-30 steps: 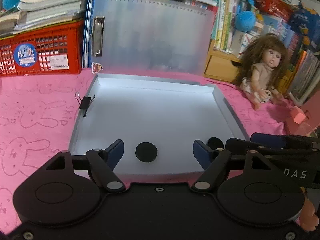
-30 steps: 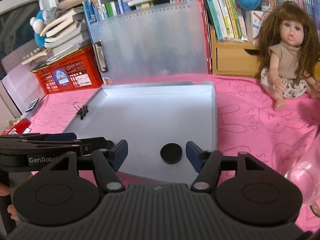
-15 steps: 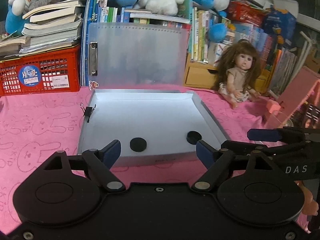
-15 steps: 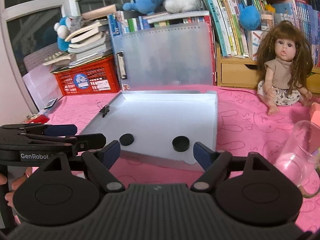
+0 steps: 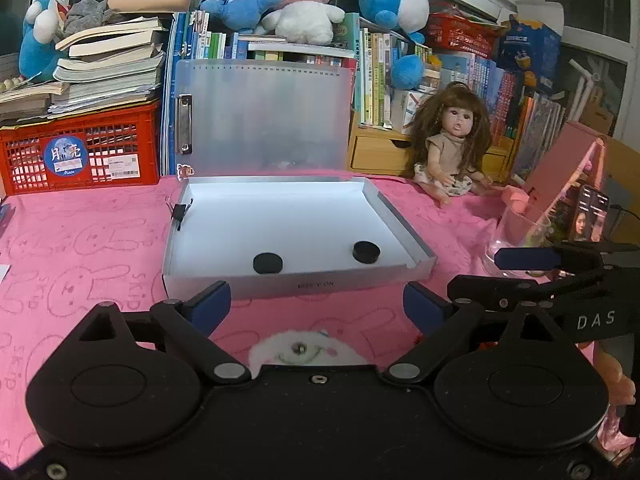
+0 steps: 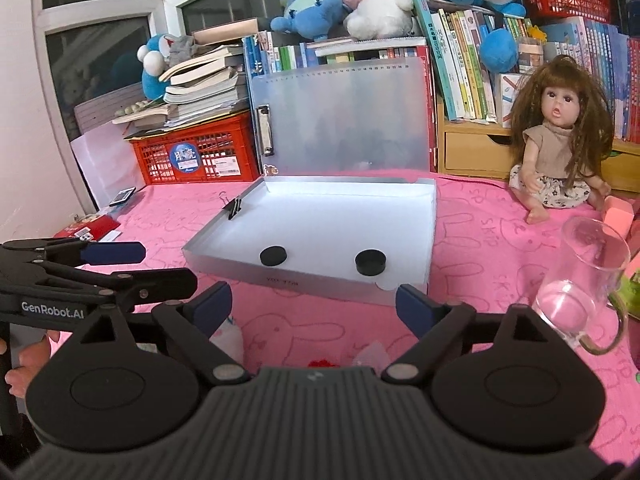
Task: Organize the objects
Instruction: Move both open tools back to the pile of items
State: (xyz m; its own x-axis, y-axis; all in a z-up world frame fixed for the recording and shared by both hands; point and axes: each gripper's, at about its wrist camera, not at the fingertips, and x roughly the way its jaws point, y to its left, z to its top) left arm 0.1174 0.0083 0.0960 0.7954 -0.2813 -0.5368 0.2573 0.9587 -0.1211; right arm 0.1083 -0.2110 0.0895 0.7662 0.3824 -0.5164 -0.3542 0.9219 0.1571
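Both tools hung spread and empty near the front of the open box (image 5: 416, 240) on the pink worktop: the left tool (image 5: 316, 304) and the right tool (image 6: 314, 306). Two black discs lay inside, near its front wall, the left disc (image 5: 267, 262) ahead of the left tool and the right disc (image 6: 370, 262) ahead of the right tool, each apart from the fingers.

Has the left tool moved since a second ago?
Yes. The left tool has pulled back toward the person: its tips sat over the open case flanking a black disc, and now hang short of its front wall.
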